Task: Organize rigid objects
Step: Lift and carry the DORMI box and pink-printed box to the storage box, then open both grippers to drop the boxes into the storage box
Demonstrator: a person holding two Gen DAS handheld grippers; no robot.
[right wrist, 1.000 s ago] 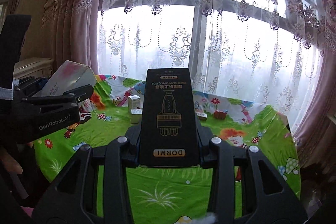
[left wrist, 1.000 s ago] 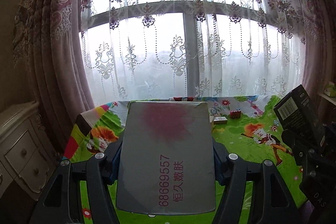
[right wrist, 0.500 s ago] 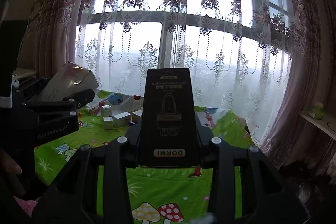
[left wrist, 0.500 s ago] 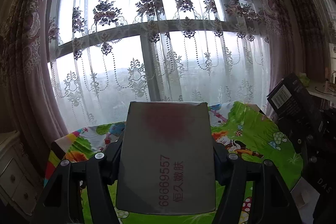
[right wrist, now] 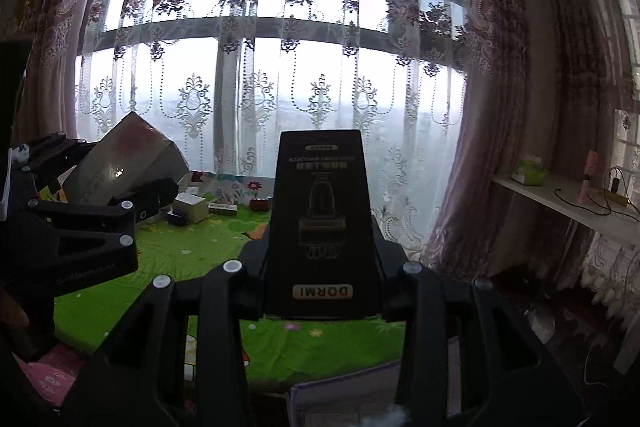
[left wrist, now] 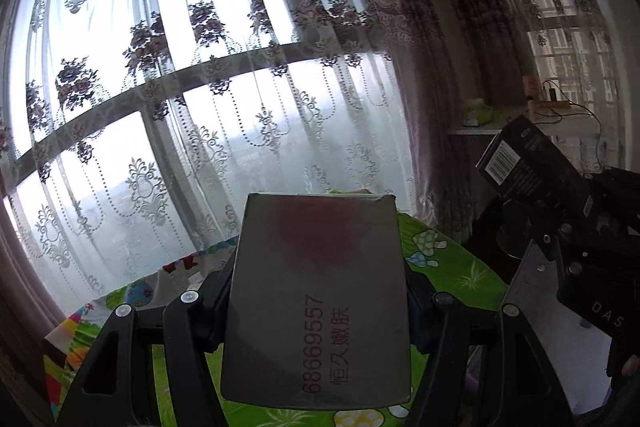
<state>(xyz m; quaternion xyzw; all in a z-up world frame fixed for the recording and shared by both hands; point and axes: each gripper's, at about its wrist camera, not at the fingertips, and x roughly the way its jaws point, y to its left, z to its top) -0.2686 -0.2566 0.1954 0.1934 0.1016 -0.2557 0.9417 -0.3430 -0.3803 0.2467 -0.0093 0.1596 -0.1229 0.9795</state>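
item: i am carrying a grey box [left wrist: 316, 303] pinched in my left gripper [left wrist: 320, 291] and a black dormi box [right wrist: 322, 227] pinched in my right gripper [right wrist: 320, 267], both now swinging rightward past the green desk [right wrist: 208, 251], apparently heading toward a new placement spot.

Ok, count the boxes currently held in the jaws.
2. The grey box is clamped in the left gripper; the black box is clamped in the right gripper. More small boxes lie on the green mat, unheld.
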